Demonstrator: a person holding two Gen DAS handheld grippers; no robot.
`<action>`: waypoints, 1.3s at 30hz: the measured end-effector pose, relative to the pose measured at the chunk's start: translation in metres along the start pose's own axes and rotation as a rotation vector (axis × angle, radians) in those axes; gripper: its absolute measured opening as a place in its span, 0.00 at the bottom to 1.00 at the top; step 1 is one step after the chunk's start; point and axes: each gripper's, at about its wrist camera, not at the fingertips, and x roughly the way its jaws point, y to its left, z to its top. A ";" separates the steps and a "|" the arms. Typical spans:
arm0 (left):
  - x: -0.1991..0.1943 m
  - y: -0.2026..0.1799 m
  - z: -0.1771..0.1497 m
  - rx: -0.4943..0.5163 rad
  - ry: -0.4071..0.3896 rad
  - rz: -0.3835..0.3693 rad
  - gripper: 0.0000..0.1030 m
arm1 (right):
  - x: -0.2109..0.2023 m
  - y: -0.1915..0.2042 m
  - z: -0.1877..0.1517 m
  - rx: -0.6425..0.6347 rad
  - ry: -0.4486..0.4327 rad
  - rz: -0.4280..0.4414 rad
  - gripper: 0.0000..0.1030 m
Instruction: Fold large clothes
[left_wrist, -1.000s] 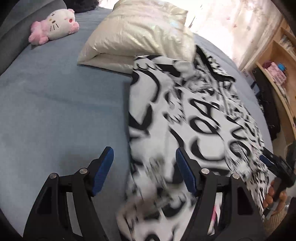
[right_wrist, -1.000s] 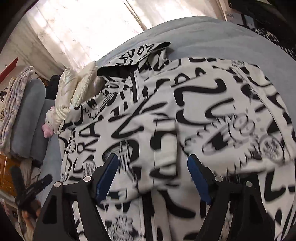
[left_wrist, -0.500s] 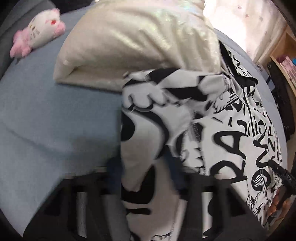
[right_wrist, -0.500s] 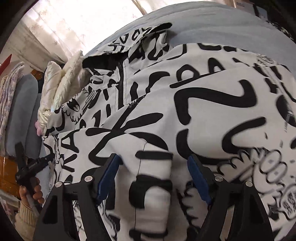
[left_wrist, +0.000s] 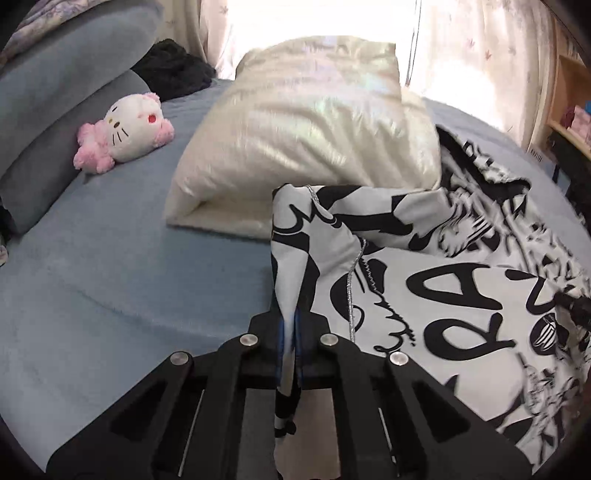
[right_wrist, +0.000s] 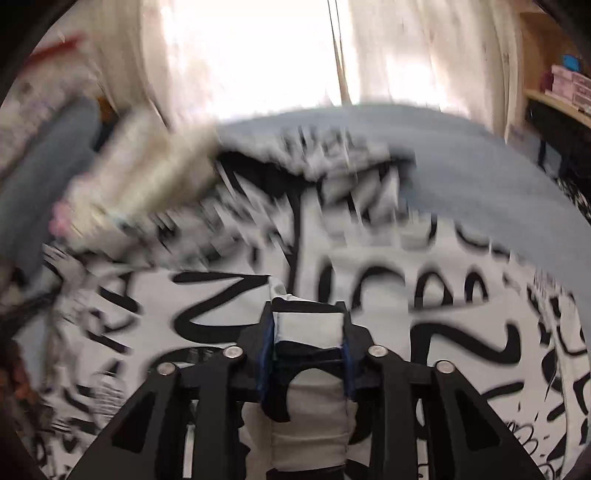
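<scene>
Fabric of the black-and-white garment (left_wrist: 424, 295) beside the cream pillow (left_wrist: 306, 147) sits pinched in the left gripper (left_wrist: 290, 332) — the right gripper (right_wrist: 308, 354) is closing on a thick bunched fold.

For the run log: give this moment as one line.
left gripper: shut on garment edge | right gripper: closing on garment fold | bed: pillow, plush

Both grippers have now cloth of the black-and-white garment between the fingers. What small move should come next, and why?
Probably wait until the right gripper finishes closing on the thick fold between its pads, then lift both edges together. The left gripper is already shut on a thin edge of the garment, which lies spread on the bed beside the pillow; lifting early could let the right side slip.
</scene>
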 end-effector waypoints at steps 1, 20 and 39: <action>-0.001 0.001 0.000 0.002 0.002 0.002 0.03 | 0.008 -0.004 -0.004 0.017 0.049 0.005 0.41; -0.090 -0.076 -0.077 -0.022 0.135 -0.151 0.34 | -0.107 0.065 -0.078 -0.031 -0.064 0.277 0.69; -0.111 -0.059 -0.116 -0.049 0.169 -0.127 0.34 | -0.116 -0.043 -0.141 0.290 0.032 0.215 0.54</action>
